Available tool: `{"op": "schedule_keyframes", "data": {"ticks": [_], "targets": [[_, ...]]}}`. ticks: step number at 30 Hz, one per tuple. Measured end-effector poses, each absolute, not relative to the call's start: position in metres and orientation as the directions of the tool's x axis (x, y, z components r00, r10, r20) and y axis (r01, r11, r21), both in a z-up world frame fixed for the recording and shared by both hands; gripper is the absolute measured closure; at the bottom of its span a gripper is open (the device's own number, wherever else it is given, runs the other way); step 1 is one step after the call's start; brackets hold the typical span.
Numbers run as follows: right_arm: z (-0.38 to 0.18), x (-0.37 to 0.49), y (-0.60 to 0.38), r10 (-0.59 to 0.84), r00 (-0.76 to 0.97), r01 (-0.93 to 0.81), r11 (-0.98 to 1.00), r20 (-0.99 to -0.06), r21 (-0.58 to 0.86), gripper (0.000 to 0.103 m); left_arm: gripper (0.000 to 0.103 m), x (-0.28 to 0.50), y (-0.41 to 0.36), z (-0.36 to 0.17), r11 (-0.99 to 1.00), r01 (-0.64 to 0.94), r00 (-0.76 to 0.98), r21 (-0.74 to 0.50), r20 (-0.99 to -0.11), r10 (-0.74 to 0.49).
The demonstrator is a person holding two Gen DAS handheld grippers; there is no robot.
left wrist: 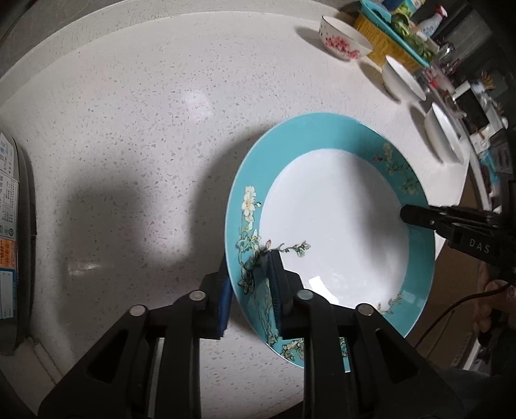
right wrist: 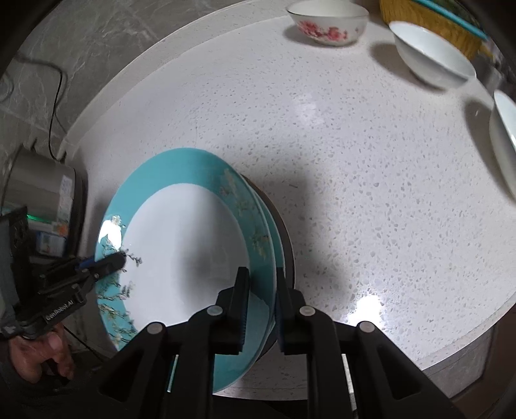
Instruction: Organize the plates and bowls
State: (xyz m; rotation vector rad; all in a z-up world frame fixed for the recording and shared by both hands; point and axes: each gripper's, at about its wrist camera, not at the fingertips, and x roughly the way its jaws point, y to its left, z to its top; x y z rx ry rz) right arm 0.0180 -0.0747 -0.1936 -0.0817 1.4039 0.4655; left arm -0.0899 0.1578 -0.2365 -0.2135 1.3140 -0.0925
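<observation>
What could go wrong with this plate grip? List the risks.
1. Each gripper pinches only the rim of the teal plate: the left gripper and right gripper on opposite edges, so uneven motion could twist it loose.
2. In the right wrist view a second rim shows beneath; stacked plates could slide apart.
3. White bowls stand nearby and could be struck.

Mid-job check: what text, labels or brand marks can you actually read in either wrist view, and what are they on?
"DAS": on the right gripper body.
Embossed lettering on the left gripper body: too blurred to read.
Printed labels on the appliance at the left edge: too small.
Spray bottle label: unreadable.
</observation>
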Motion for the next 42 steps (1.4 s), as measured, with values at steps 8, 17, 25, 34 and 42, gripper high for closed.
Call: {"op": "schedule_keyframes", "data": {"ticks": [8, 17, 25, 34, 42], "targets": [[-0.192, -0.004, -0.044, 0.101, 0.213, -0.439, 0.898, -0.972, -0.003, 0.078, 0.081, -0.092, 0.152, -0.238, 0.984, -0.031, 0.264, -0.178, -0.95, -0.164], [-0.199, -0.016, -0.02, -0.008, 0.303, -0.458, 0.876, -0.953, -0.152, 0.072, 0.072, -0.091, 0.15, -0.238, 0.983, -0.023, 0.279, -0.182, -0.945, -0.168], [-0.203, -0.005, -0.034, 0.018, 0.304, -0.41, 0.905, -0.952, -0.114, 0.046, 0.027, -0.088, 0.164, -0.226, 0.974, -0.05, 0.34, -0.222, -0.921, -0.192], [-0.157, 0.009, -0.094, 0.241, 0.34, -0.274, 0.95, -0.909, 0.149, 0.019, 0.015, -0.065, 0.178, -0.147, 0.933, -0.084, 0.512, -0.35, -0.818, -0.26], [-0.11, 0.07, -0.199, 0.444, 0.385, -0.175, 0.896, -0.809, 0.408, 0.013, 0.003, -0.026, 0.066, -0.109, 0.902, 0.084, 0.533, -0.423, -0.746, -0.399]]}}
